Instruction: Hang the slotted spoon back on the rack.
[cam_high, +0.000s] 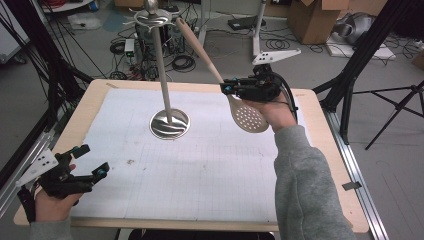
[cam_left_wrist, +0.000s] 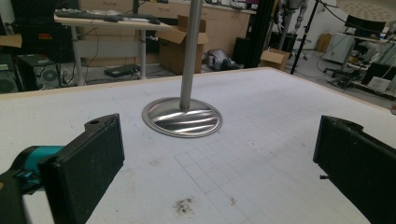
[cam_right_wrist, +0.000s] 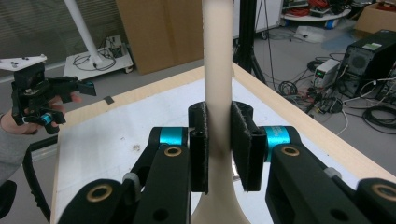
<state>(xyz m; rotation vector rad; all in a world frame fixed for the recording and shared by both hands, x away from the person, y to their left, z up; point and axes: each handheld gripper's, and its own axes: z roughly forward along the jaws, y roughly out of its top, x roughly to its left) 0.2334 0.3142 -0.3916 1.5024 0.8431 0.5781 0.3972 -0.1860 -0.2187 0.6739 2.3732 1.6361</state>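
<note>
A pale wooden slotted spoon (cam_high: 248, 117) is held in the air over the right half of the table, its perforated bowl low and its handle (cam_high: 196, 42) slanting up toward the top of a metal stand. My right gripper (cam_high: 226, 88) is shut on the spoon's neck (cam_right_wrist: 218, 93), and both pads (cam_right_wrist: 243, 140) press on the handle. The metal stand (cam_high: 161, 60) rises from a round base (cam_high: 170, 124) at the table's middle. My left gripper (cam_high: 91, 160) rests at the near left corner, open, with nothing between its pads (cam_left_wrist: 95, 158), and faces the stand base (cam_left_wrist: 182, 116).
White gridded paper (cam_high: 200, 165) covers the wooden table (cam_high: 95, 95). Cables, computer gear and cardboard boxes (cam_high: 315, 17) lie on the floor beyond the far edge. A black tripod (cam_high: 395, 100) stands to the right of the table.
</note>
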